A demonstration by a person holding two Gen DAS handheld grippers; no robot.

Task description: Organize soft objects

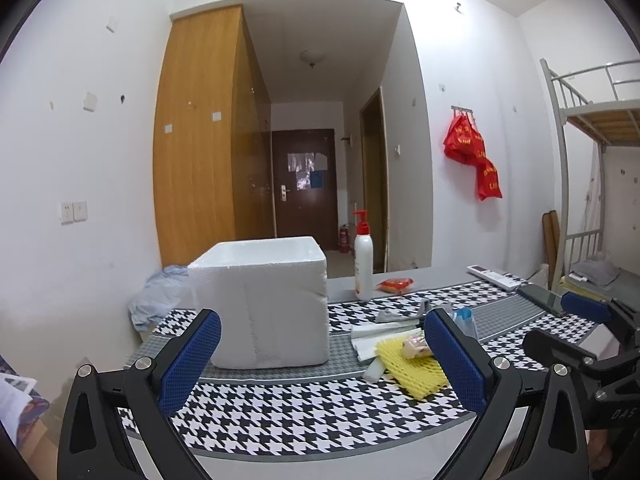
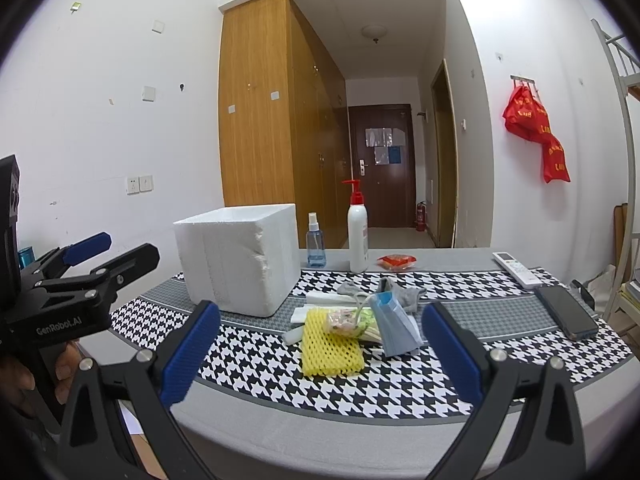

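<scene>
Both my grippers are wide open and empty, hovering over the near edge of the checkered tablecloth (image 2: 280, 364). Left gripper (image 1: 322, 354): the white foam box (image 1: 266, 300) sits straight ahead between the jaws, closer to the left finger. The pile of soft stuff is by the right finger, and the yellow foam net (image 1: 412, 368) is partly hidden behind it.

Right gripper (image 2: 320, 346): the pile sits dead centre between the jaws, just ahead. Yellow net in front, a small clear packet (image 2: 344, 320) on its far end, a blue face mask (image 2: 394, 328) leaning toward my right finger, a grey sock (image 2: 404, 290) behind. The foam box is ahead-left.
</scene>
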